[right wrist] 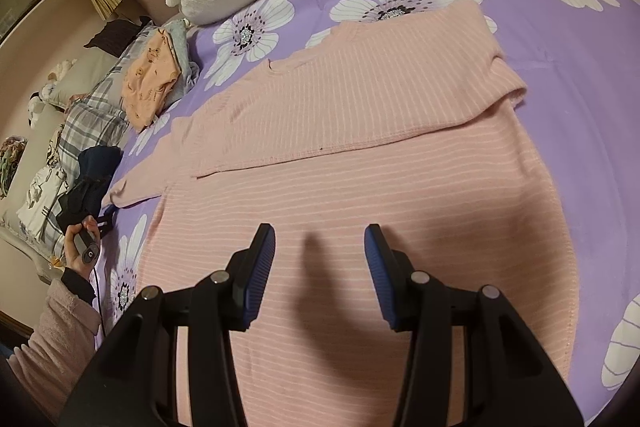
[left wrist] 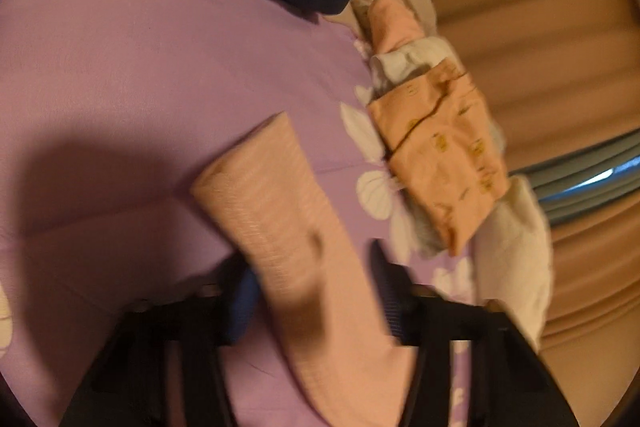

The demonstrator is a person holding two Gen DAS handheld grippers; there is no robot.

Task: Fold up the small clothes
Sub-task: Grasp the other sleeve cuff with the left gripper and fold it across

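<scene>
Pink striped top [right wrist: 360,211] lies lengthwise, sleeve [left wrist: 276,211] pinched in left hand-held gripper [left wrist: 316,303]; right hand-held gripper [right wrist: 320,275] open.

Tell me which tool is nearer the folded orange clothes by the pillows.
Left. The left tool, with the pink top's sleeve between its fingers, is beside the orange clothes; the right tool hovers over the top's body, well away.

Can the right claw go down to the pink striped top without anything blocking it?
Probably yes. The right claw hangs open directly above the pink striped top, with nothing between them; only its shadow lies there.
</scene>
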